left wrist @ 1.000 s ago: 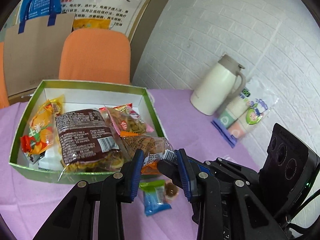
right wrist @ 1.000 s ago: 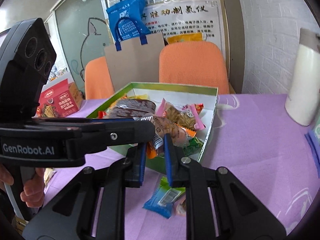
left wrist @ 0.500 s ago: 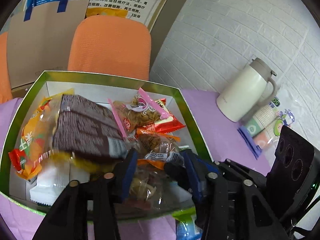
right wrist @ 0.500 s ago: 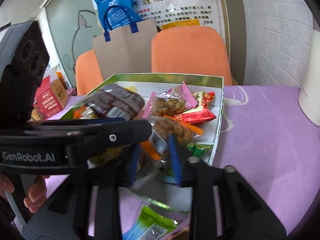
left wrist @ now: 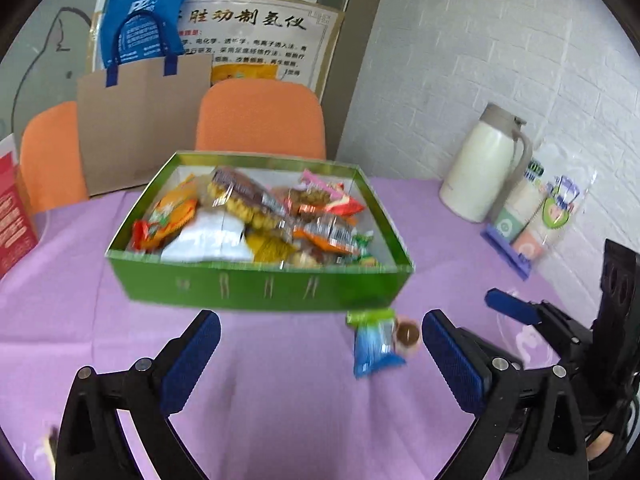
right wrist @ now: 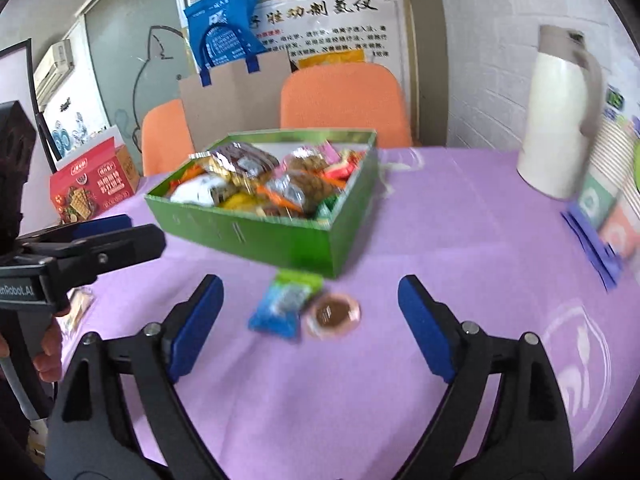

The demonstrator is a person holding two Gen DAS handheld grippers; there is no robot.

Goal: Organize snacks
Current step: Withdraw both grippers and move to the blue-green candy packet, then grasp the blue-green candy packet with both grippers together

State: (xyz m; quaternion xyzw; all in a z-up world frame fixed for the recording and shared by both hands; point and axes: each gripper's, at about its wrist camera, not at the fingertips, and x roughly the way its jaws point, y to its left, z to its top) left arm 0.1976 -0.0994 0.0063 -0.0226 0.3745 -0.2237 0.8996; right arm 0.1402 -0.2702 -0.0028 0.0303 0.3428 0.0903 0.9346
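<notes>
Green box [left wrist: 260, 286] mid-counter holds most snacks, blue packet [right wrist: 280, 308] and round cup snack [right wrist: 332, 314] left on purple counter [right wrist: 440, 248] just near of it; left tool [left wrist: 320, 344] and right tool [right wrist: 310, 320] both wide apart, empty.

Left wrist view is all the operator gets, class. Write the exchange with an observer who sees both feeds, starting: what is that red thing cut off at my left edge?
Observer: A red carton with a waffle picture on its front, left of the green box.
Operator: Who holds the left claw?
Observer: A hand grips its handle, at the right wrist view's left edge.
Operator: Anything on the wall outside my frame?
Observer: An air conditioner, high on the left.
</notes>
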